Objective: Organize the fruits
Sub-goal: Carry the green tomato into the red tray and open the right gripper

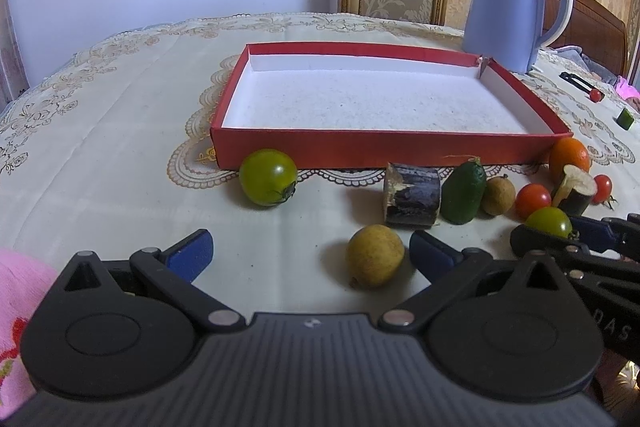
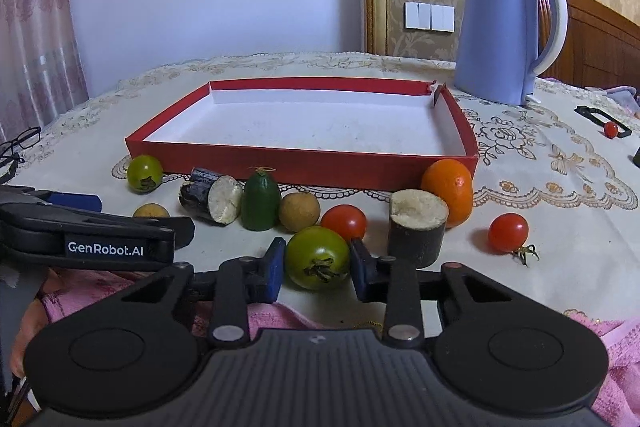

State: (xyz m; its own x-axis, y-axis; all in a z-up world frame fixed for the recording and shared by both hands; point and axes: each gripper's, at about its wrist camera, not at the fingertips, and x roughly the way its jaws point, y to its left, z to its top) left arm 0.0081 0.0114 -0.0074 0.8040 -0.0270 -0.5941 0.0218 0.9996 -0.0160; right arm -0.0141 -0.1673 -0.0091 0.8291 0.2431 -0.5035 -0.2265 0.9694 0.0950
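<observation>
Right gripper pinches green tomato, stem toward camera; left gripper spread.

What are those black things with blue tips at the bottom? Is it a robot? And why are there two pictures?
No robot: a person holds two grabbing tools, one in each hand. Each tool has a camera looking along its two blue fingers, so each picture comes from one tool.

The left gripper is open, with a yellow fruit by one finger. The right gripper has a green tomato between its fingers; I cannot tell whether it is squeezing it.

On the tablecloth lie more fruits in front of a red box with nothing in it. A blue kettle stands behind.
</observation>
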